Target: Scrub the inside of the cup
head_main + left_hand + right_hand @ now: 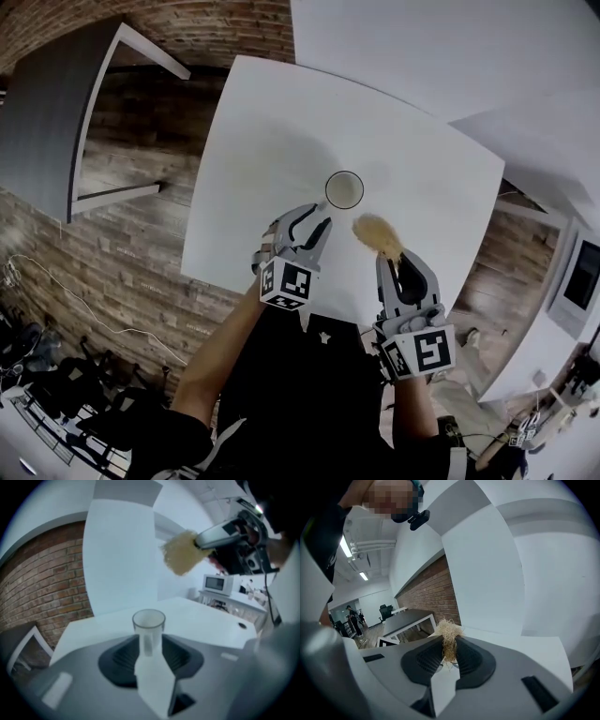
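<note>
A clear empty cup (344, 189) stands upright on the white table (262, 141). My left gripper (314, 228) is just short of it on the near side, jaws open, nothing held. In the left gripper view the cup (148, 629) stands straight ahead in line with the gap of the left gripper (150, 654). My right gripper (392, 269) is shut on a tan fibrous scrubber (378, 234), held above the table to the right of the cup. The scrubber (450, 639) is pinched between the pads of the right gripper (450, 652). The scrubber (180, 552) also shows high up in the left gripper view.
A dark grey table (56, 112) stands to the left over the wooden floor. White desks with a microwave (218, 584) lie beyond the table's far side. A brick wall (47, 588) is at the left. A person (352, 618) stands far off.
</note>
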`<state>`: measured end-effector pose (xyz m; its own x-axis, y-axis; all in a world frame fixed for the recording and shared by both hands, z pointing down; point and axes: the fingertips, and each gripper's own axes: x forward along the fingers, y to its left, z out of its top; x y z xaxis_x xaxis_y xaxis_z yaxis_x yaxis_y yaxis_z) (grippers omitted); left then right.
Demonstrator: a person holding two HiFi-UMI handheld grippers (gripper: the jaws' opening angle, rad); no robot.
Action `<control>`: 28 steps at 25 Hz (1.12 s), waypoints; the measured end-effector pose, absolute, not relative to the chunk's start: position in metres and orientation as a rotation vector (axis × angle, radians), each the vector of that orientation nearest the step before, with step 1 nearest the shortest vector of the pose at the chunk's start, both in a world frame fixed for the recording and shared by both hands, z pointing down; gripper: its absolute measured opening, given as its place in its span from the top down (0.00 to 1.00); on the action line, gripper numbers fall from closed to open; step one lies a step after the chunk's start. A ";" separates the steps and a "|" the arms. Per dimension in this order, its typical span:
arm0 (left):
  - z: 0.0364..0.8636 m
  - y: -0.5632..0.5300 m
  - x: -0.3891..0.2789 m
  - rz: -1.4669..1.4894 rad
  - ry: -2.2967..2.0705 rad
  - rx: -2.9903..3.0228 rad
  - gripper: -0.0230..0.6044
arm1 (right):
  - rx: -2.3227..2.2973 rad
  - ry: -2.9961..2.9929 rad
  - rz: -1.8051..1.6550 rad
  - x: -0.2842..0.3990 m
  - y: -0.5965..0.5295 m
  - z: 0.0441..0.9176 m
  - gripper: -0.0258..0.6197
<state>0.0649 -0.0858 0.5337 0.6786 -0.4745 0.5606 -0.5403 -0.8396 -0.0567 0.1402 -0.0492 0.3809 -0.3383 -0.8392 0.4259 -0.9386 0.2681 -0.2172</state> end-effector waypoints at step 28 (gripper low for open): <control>0.557 -0.055 0.065 0.964 -0.728 2.788 0.87 | 0.951 -1.891 0.628 0.092 -0.080 0.515 0.87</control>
<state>0.0647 -0.0554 0.5568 0.6846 -0.4060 0.6054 -0.4714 -0.8801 -0.0571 0.0916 -0.0795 0.5152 -0.2992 -0.3596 0.8838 -0.8169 0.5752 -0.0425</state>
